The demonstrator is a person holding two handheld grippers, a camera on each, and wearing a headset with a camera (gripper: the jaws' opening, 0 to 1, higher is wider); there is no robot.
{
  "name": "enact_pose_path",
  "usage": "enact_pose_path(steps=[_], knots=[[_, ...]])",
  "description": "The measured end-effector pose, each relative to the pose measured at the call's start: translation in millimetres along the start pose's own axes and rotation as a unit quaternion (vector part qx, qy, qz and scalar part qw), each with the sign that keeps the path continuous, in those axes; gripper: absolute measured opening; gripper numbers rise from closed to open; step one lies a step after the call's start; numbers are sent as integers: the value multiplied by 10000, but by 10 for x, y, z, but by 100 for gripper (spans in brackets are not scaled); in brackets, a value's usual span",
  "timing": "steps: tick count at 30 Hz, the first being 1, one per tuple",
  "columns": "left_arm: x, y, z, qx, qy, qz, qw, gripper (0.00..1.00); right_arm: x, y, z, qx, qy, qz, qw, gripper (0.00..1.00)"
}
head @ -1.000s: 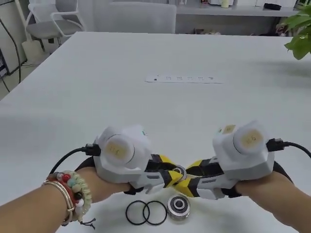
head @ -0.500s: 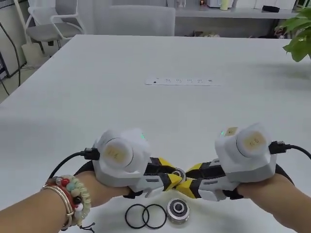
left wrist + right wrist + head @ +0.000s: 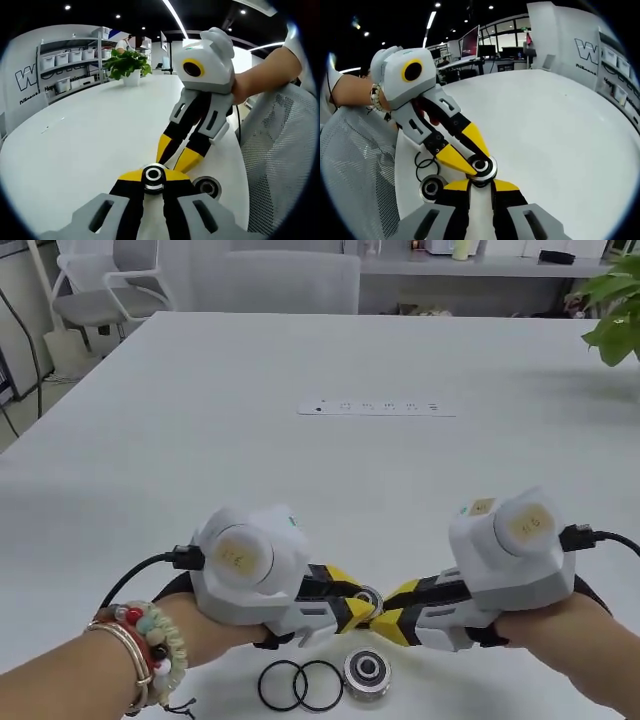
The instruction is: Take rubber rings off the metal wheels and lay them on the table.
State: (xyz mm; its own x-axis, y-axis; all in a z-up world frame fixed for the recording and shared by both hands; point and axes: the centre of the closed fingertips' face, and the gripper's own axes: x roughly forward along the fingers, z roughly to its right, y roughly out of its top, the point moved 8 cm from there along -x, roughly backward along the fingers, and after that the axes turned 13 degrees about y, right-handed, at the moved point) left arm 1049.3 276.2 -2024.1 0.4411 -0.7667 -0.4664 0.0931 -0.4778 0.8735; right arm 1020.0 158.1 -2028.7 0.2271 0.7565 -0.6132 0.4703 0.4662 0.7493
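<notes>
Yellow-tipped jaws of the left gripper (image 3: pixel 153 181) are pressed onto a metal wheel (image 3: pixel 153 175) above the near edge of the bench (image 3: pixel 300 490), the right gripper (image 3: pixel 480 185) is set against it, whether gripping cannot be told, and two black rubber rings (image 3: pixel 300 683) are laid beside a second wheel (image 3: pixel 367 672) there.

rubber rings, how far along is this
Done: two rubber rings lie on the table beside a loose wheel. In hand: the left gripper clamps a second wheel, the right gripper at its rim. Left: that ring; the loose wheel's I cannot tell.
</notes>
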Motion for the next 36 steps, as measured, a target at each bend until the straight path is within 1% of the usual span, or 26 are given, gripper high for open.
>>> enact_pose_path(steps=[5,17,18,19,20,24,26,28,31,33,36], knots=[[-2,1,1,-2,4,0,10000,9,-17,-9,6,9,41,-12,10000,10],[-6,-2,3,-20,3,-7,10000,9,-35,-14,0,63,86,-30,9999,5],[-7,-2,2,-21,0,-9,10000,9,-48,-21,19,132,-16,-44,9999,0],[-7,-3,3,-23,-7,-9,10000,9,-48,-10,19,24,67,12,10000,0],[-7,-2,3,-20,-3,-5,10000,9,-58,-20,22,123,19,-8,9999,0],[-8,0,5,-12,-5,-5,10000,9,-43,-6,5,33,-14,-64,10000,0],[-8,0,5,-12,-6,-7,10000,9,-43,-6,4,52,-34,-72,10000,0],[-9,0,4,-10,-5,-7,10000,9,-47,-9,6,217,-65,-51,9997,0],[-7,0,1,-9,-1,-2,10000,9,-55,-12,24,640,-122,16,9979,0],[-6,0,0,-3,3,-8,10000,8,-70,-9,49,693,-218,39,9973,0],[-2,-1,2,2,-2,-15,10000,8,-104,-14,77,911,-299,122,9953,0]])
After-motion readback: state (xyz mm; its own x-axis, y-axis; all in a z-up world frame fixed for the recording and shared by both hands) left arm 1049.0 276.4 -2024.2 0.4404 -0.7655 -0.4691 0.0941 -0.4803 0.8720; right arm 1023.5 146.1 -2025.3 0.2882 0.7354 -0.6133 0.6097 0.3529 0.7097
